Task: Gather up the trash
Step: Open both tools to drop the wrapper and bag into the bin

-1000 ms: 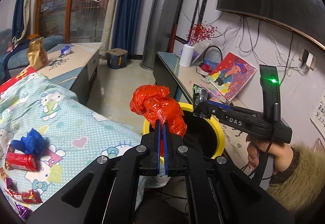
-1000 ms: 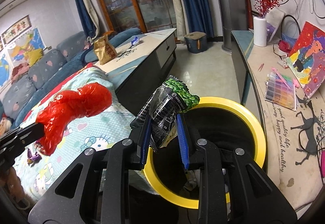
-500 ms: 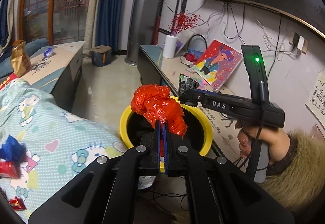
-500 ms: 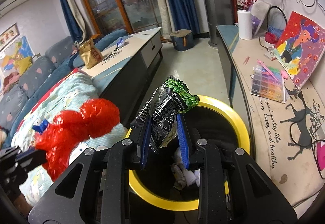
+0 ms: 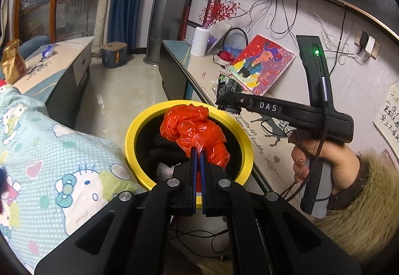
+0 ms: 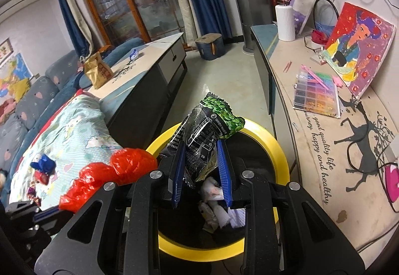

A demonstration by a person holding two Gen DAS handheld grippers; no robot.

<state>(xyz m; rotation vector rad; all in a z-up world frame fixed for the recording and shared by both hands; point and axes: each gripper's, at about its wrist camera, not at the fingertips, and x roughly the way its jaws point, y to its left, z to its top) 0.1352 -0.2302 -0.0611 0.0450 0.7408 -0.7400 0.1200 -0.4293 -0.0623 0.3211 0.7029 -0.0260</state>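
- Bed with a pale blue cartoon-print quilt (image 6: 74,130): small litter lies on it at the far left, a crumpled blue scrap (image 6: 45,162) and red wrappers beside it. Judged uncollected; it lies well apart from the bin.
- Left gripper (image 5: 198,157): jaws clenched tight on a thin fold of a crumpled red plastic bag (image 5: 194,130). The narrow pinch suits thin film; the bulk of the bag bunches up beyond the tips.
- The red bag hangs over the mouth of the round black bin with the yellow rim (image 5: 139,120), evidently so that it falls inside when let go.
- The bin stands on the floor between the bed and a long low surface (image 6: 311,150) along the wall, close to both. White crumpled paper (image 6: 219,210) is already in it.
- Right gripper (image 6: 200,165): jaws partly closed, grasping a black-and-green foil snack packet (image 6: 207,130) by its lower part. The packet stands up beyond the tips, over the bin opening in the right wrist view.
- Both items are positioned for release; neither is yet in the bin.
- Risk, as judged: the light bag may cling to the pads or catch the rim.
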